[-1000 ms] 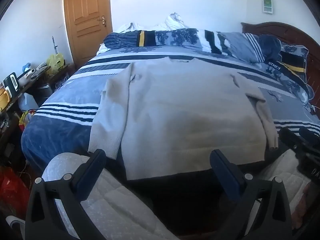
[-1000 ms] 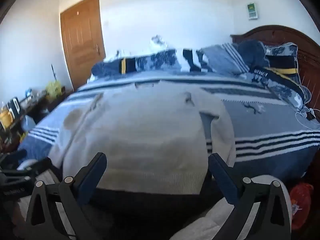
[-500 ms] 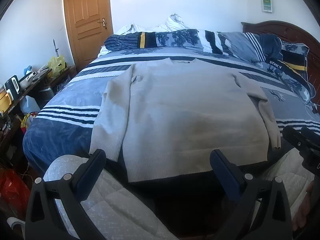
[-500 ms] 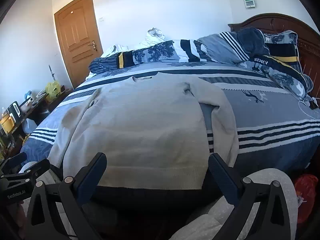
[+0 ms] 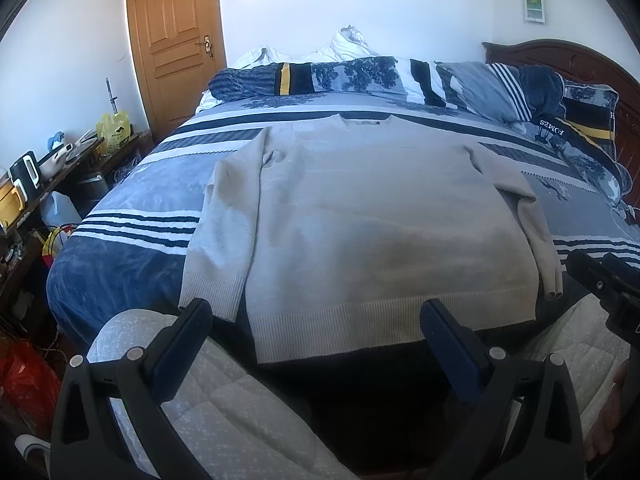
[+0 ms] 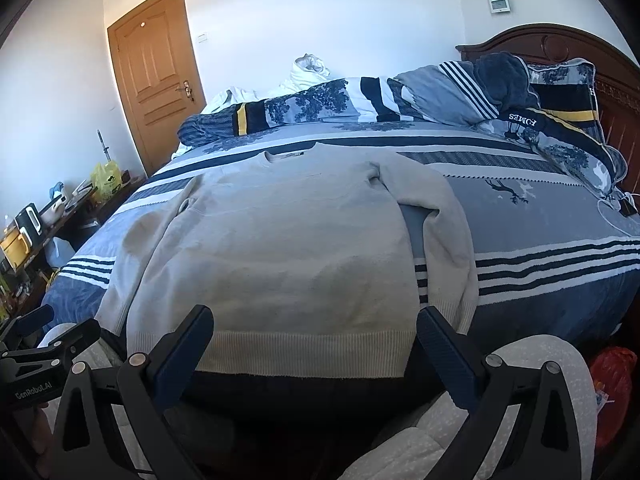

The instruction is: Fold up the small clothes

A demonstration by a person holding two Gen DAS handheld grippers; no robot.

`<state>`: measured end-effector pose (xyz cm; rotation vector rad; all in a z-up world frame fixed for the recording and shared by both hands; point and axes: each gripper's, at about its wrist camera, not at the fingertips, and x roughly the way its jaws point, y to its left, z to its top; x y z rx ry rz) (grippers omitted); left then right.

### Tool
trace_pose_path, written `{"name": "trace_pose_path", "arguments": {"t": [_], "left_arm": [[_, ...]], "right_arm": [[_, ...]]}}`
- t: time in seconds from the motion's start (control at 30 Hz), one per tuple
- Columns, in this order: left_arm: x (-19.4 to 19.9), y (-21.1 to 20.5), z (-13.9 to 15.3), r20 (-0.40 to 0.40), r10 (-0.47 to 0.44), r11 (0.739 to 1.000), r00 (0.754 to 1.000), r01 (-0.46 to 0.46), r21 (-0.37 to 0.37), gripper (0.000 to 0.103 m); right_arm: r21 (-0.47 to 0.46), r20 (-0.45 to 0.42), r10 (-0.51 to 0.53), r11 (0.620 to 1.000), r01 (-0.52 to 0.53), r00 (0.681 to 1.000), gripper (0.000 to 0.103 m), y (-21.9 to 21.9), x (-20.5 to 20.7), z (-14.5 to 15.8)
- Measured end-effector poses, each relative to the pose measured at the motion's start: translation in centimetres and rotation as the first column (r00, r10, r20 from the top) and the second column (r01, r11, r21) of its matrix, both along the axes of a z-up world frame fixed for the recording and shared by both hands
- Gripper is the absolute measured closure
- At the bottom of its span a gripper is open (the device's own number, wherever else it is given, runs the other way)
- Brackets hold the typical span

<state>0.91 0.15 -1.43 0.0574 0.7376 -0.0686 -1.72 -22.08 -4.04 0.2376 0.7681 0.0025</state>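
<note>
A beige knit sweater (image 5: 372,216) lies flat and face up on the bed, collar at the far end, hem at the near edge, both sleeves along its sides. It also shows in the right wrist view (image 6: 288,256). My left gripper (image 5: 316,332) is open and empty, held just short of the hem. My right gripper (image 6: 314,340) is open and empty, also just short of the hem. The right gripper shows at the right edge of the left wrist view (image 5: 604,280); the left one shows at the left edge of the right wrist view (image 6: 44,340).
The bed (image 5: 140,200) has a blue striped cover, with pillows and a rolled duvet (image 5: 360,76) at the far side. A cluttered side table (image 5: 44,168) stands at the left, a wooden door (image 5: 176,40) behind it. A wooden headboard (image 6: 560,44) is at the right.
Both grippers have drawn back and risen a little, so more of the sweater and room shows. The sweater has not moved.
</note>
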Motion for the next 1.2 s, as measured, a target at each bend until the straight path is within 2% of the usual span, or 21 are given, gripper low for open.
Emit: {"name": "trace_pose_path", "arguments": {"t": [1.2], "left_arm": [[-0.38,-0.19,0.11,-0.007,0.002,1.000,1.000,-0.002,0.010,0.000]], "right_arm": [[0.007,-0.006,0.002,1.000,-0.002,1.000,0.000,-0.04,0.15,-0.47]]}}
